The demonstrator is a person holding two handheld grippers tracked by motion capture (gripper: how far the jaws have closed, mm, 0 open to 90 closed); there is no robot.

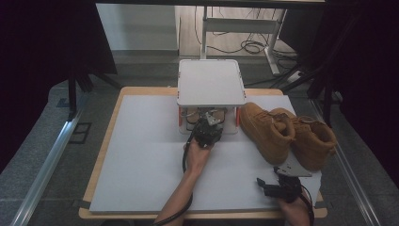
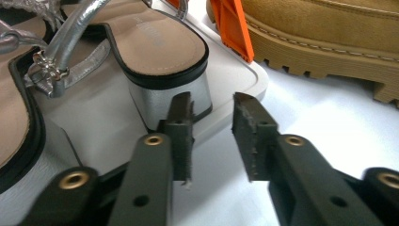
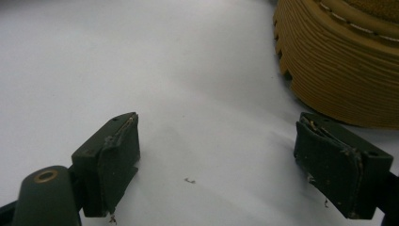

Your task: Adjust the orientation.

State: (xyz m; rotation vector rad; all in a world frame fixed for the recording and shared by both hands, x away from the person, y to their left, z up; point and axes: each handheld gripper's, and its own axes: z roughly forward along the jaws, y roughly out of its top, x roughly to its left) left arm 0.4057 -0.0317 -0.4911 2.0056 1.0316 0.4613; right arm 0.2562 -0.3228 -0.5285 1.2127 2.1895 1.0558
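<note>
While the counter (image 1: 141,155) carries a white two-tier rack (image 1: 211,81), a pair of tan boots (image 1: 287,134) stands just to the rack's right. Silver block-heeled sandals (image 2: 155,52) sit on the rack's lower tray. Just before one heel, the left tool (image 2: 212,125) has its jaws parted, pinching nothing. Near the boots, the right tool (image 3: 216,155) rests with jaws spread over bare counter.

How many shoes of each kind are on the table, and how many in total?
Tan boots: 2
Silver block-heel sandals: 2, on the lower shelf of the small white rack
Total: 4 shoes
</note>
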